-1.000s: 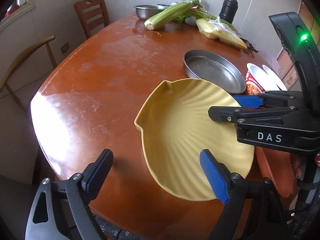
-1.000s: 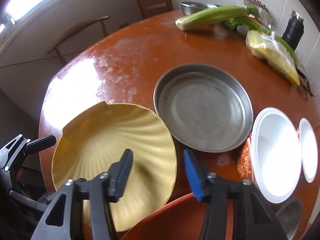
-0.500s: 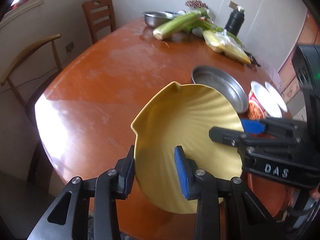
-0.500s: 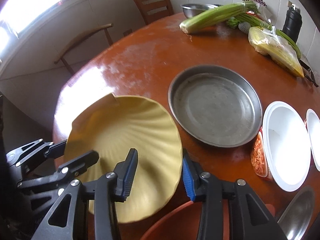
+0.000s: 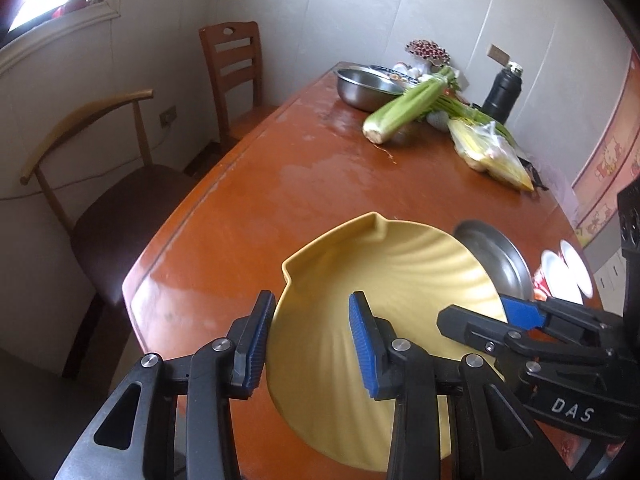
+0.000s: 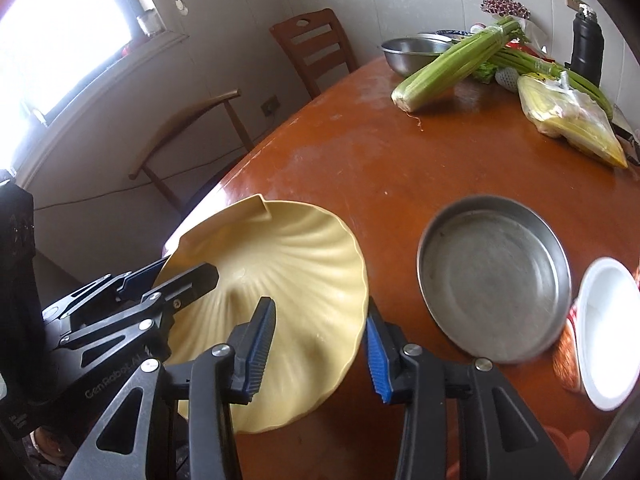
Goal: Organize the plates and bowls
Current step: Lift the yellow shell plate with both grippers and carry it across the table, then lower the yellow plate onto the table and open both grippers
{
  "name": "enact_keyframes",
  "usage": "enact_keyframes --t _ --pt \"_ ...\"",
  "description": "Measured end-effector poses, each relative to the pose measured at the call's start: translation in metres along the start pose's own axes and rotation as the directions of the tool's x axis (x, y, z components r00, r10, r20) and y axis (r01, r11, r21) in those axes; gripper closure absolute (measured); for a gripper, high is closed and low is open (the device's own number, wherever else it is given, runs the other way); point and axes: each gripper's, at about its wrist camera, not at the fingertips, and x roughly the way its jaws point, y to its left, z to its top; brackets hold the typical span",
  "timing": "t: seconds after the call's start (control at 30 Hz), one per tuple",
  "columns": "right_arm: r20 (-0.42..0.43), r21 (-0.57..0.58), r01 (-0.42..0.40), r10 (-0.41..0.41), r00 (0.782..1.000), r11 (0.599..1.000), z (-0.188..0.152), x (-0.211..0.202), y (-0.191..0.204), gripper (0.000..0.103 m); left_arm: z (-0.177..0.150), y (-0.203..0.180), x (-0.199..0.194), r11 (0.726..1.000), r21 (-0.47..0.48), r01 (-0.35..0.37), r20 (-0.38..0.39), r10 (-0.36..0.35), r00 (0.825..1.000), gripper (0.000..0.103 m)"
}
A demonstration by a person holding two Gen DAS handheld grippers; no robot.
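A yellow shell-shaped plate (image 5: pixel 400 288) hangs tilted above the near end of the orange-brown table (image 5: pixel 288 184), held from both sides. My left gripper (image 5: pixel 310 344) is shut on the plate's left rim, one blue pad outside and one inside. In the right wrist view my right gripper (image 6: pixel 318 350) is shut on the plate's (image 6: pixel 288 264) right rim. Each view shows the other gripper clamped on the far edge: the right gripper (image 5: pixel 516 312) and the left gripper (image 6: pixel 160 280). A round steel pan (image 6: pixel 494 280) lies flat on the table to the right.
A white-lidded noodle cup (image 6: pixel 604 336) stands right of the pan. At the far end are a steel bowl (image 6: pixel 412 54), celery (image 6: pixel 452 68), a bagged yellow food (image 6: pixel 568 120) and a black flask (image 6: pixel 586 48). Two chairs (image 5: pixel 236 76) (image 5: pixel 100 184) stand along the left edge.
My left gripper went from wide open to shut on the plate's rim. Both grippers then rose and drew back, lifting the plate off the table and tilting it.
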Motion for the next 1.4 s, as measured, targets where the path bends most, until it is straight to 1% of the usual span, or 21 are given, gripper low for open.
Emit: enact_keyframes --t 0.1,0.3,0.67,0.7,0.9,1.03,1.2,1.3,1.4 --pt "-0.005 0.019 0.001 -0.001 1.000 1.000 0.008 0.012 0.000 0.060 0.009 0.006 0.015 1.000 -0.004 -0.002 -0.011 0.002 1.000 0.065" --pt "-0.022 0.054 0.002 -0.001 1.000 0.999 0.012 0.029 -0.007 0.060 0.016 0.012 0.039 1.000 0.004 -0.007 -0.034 0.007 0.999 0.065" --pt "-0.069 0.089 0.013 -0.007 0.998 0.996 0.009 0.047 -0.016 0.060 0.016 0.015 0.063 1.000 0.008 -0.005 -0.057 0.005 0.998 0.064" --pt "-0.071 0.090 0.016 -0.010 0.997 0.996 0.008 0.047 -0.016 0.060 0.016 0.015 0.064 1.000 0.009 -0.006 -0.059 0.007 0.998 0.063" --pt "-0.072 0.094 0.019 -0.012 0.997 0.995 0.009 0.047 -0.018 0.060 0.014 0.013 0.066 1.000 0.017 -0.012 -0.061 0.013 0.998 0.062" --pt "-0.078 0.097 0.035 -0.027 0.997 0.995 0.009 0.048 -0.018 0.060 0.013 0.015 0.065 1.000 0.016 -0.009 -0.063 0.010 0.998 0.062" --pt "-0.066 0.101 0.041 -0.035 0.997 0.994 0.008 0.042 -0.020 0.060 0.013 0.016 0.063 1.000 0.014 -0.018 -0.059 0.019 0.998 0.056" --pt "-0.055 0.099 0.046 -0.040 0.998 0.994 0.007 0.036 -0.020 0.060 0.014 0.019 0.060 0.999 0.001 -0.035 -0.052 0.035 0.998 0.053" --pt "-0.034 0.097 0.048 -0.045 0.998 0.994 0.005 0.027 -0.021 0.059 0.015 0.025 0.054 0.999 -0.015 -0.048 -0.039 0.047 0.998 0.052"
